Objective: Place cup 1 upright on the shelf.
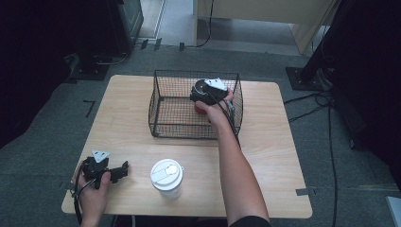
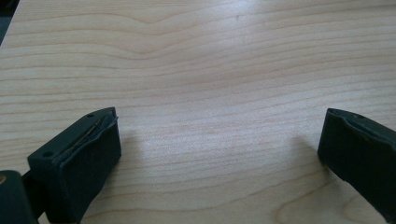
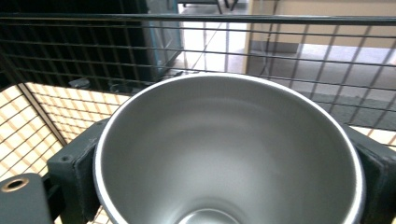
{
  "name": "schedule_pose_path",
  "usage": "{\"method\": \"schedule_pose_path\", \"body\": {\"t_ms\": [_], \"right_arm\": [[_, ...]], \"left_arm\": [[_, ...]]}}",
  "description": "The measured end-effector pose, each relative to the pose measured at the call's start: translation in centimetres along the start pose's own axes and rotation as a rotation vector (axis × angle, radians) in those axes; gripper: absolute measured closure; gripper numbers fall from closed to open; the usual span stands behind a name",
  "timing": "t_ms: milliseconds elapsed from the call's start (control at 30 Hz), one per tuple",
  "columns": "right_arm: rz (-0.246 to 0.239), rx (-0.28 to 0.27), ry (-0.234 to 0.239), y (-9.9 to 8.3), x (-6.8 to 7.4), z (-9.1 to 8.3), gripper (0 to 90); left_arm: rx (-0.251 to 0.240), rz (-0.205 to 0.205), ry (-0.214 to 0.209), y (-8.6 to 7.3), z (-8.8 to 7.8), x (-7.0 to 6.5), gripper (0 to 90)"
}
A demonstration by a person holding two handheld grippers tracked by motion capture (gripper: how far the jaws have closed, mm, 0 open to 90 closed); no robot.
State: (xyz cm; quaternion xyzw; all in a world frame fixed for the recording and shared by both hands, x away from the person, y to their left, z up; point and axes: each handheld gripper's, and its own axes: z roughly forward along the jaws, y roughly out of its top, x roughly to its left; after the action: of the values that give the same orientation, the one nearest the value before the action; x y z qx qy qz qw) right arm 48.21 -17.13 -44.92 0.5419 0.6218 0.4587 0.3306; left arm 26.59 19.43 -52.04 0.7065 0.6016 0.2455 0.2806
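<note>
The right gripper (image 1: 202, 100) is holding a steel cup (image 3: 229, 154) upright between its fingers inside the wire basket (image 1: 161, 116). The left gripper (image 1: 124, 170), fingers apart, is resting on the bench (image 1: 132, 142).

My right hand-held gripper (image 1: 204, 97) is hemmed by basket (image 1: 163, 126) walls; lidded cup (image 1: 166, 177) blocks the table (image 1: 274, 156) front

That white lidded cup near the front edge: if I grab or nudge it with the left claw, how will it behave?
The white lidded cup looks like a light, thin-walled takeaway cup, so a hard squeeze would probably dent it. It stands upright and taller than wide, so a high push may tip it. The left claw is open beside it.
</note>
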Motion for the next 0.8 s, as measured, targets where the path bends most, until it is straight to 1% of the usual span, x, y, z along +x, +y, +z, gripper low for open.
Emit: {"method": "schedule_pose_path", "body": {"t_ms": [167, 233, 267, 333, 467, 500, 667, 733, 800], "right_arm": [[0.004, -0.009, 0.021, 0.2, 0.0, -0.2, 4.2], [-0.011, -0.009, 0.032, 0.3, 0.1, -0.3, 2.6], [-0.025, -0.009, 0.033, 0.4, 0.1, -0.4, 1.2], [-0.036, -0.01, 0.029, 0.6, 0.1, -0.5, 0.0], [-0.033, -0.044, 0.022, 1.3, -0.2, -0.9, 0.0], [-0.029, -0.051, 0.031, 1.5, -0.2, -1.1, 0.0], [-0.042, -0.076, 0.044, 2.3, -0.1, -1.8, 0.0], [-0.033, -0.088, 0.047, 2.8, -0.1, -2.2, 0.0], [-0.036, -0.101, 0.052, 3.2, -0.2, -2.7, 0.0]], "left_arm": [[-0.001, -0.001, 0.0, 0.0, 0.0, 0.0, 0.0], [-0.001, -0.001, 0.0, 0.0, 0.0, 0.0, 0.0], [-0.001, -0.001, 0.0, 0.0, 0.0, 0.0, 0.0], [-0.001, -0.001, 0.0, 0.0, 0.0, 0.0, 0.0], [0.001, 0.001, 0.0, 0.0, 0.0, 0.0, 0.0], [0.001, 0.001, 0.0, 0.0, 0.0, 0.0, 0.0], [0.001, 0.001, 0.0, 0.0, 0.0, 0.0, 0.0], [0.0, -0.001, 0.0, 0.0, 0.0, 0.0, 0.0], [0.001, 0.001, 0.0, 0.0, 0.0, 0.0, 0.0]]}}
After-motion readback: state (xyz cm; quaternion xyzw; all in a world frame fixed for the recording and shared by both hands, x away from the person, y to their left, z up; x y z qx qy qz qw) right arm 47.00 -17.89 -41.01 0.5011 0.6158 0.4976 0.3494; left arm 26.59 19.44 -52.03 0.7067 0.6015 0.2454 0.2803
